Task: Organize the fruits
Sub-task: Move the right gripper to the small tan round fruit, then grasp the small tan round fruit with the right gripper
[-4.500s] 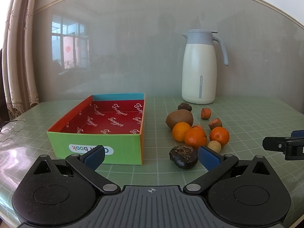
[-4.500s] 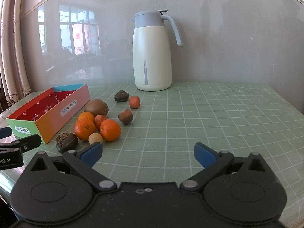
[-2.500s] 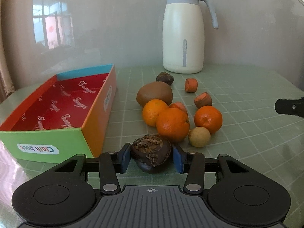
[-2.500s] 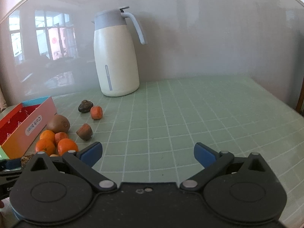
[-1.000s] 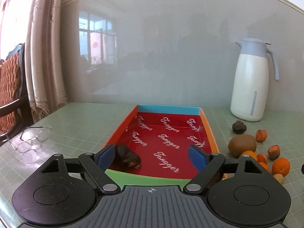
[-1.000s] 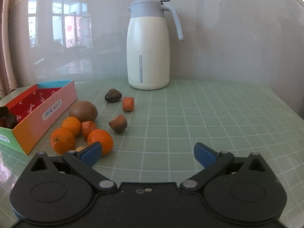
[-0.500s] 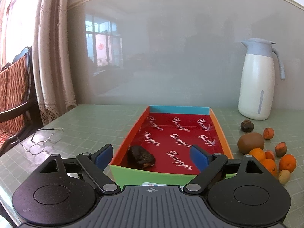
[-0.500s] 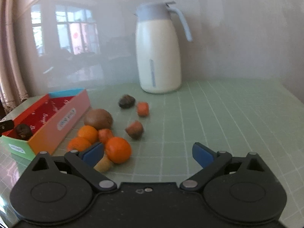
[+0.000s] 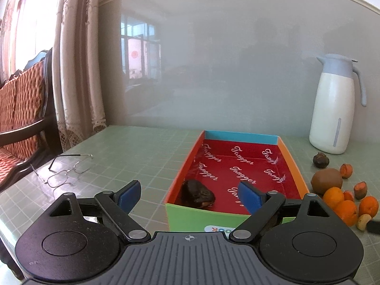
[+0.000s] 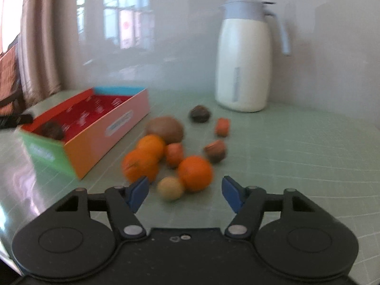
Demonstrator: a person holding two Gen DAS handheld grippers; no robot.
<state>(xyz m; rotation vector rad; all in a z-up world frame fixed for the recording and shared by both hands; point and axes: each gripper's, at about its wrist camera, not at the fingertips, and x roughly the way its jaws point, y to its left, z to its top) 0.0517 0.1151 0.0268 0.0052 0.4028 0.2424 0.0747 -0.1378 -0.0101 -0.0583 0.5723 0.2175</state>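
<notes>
Left gripper wide, empty, dark fruit in box lower centre, right gripper closing, nothing gripped, round yellow fruit btwn pads.

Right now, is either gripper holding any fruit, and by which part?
Nothing held: left gripper open over the box; right gripper closing, nothing gripped.

Before my left claw sits the box, one fruit in its near left corner. Glasses lie left of it; loose fruits cluster right, the jug behind them. My right claw faces that cluster.
</notes>
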